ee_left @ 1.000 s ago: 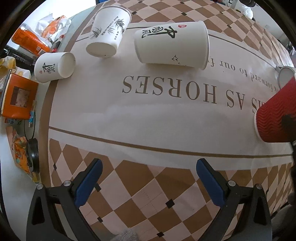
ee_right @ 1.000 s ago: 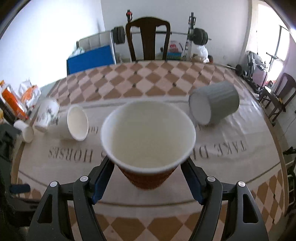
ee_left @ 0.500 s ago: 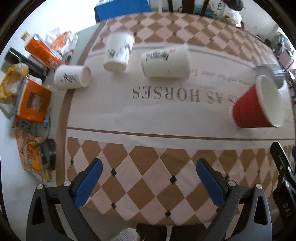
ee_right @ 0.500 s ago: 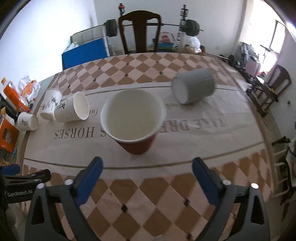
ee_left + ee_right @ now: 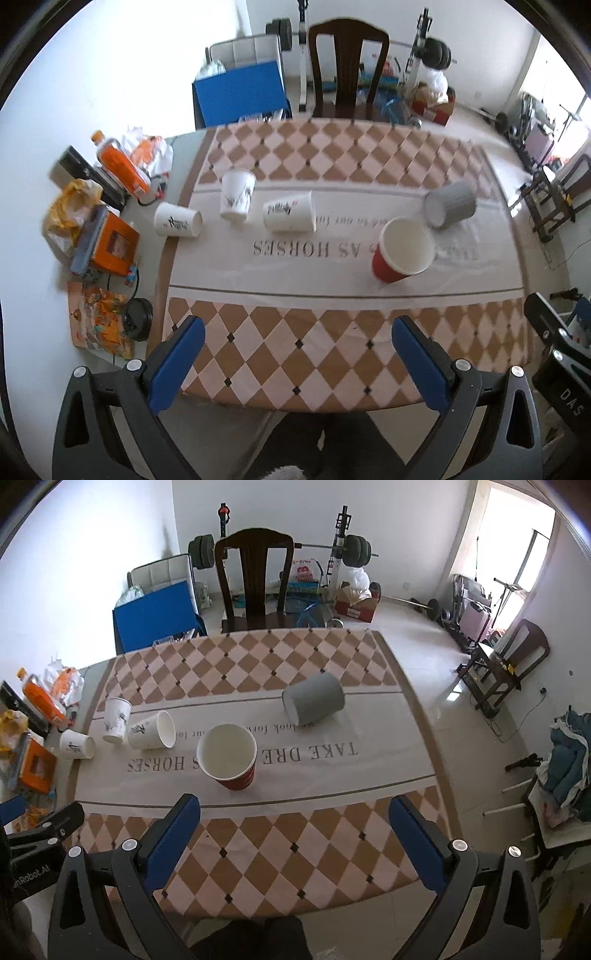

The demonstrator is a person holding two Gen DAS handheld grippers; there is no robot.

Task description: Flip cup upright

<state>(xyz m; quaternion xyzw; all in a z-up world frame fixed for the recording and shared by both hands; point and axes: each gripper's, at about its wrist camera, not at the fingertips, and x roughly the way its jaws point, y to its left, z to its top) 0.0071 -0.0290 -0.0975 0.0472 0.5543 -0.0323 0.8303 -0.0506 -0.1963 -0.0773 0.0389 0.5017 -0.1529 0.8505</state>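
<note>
While my left gripper [image 5: 295, 362] hangs spread and empty, the red cup [image 5: 400, 250] stands upright near the tipped grey cup [image 5: 448, 208]; from my spread right gripper [image 5: 295, 840], I judge a careless reach could topple it.

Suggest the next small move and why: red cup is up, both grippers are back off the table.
Probably send the right gripper, open and empty, toward the grey ribbed cup, which lies on its side just beyond the upright red paper cup on the right gripper's side. The left gripper is also open, but the white paper cups on their sides could wait.
</note>
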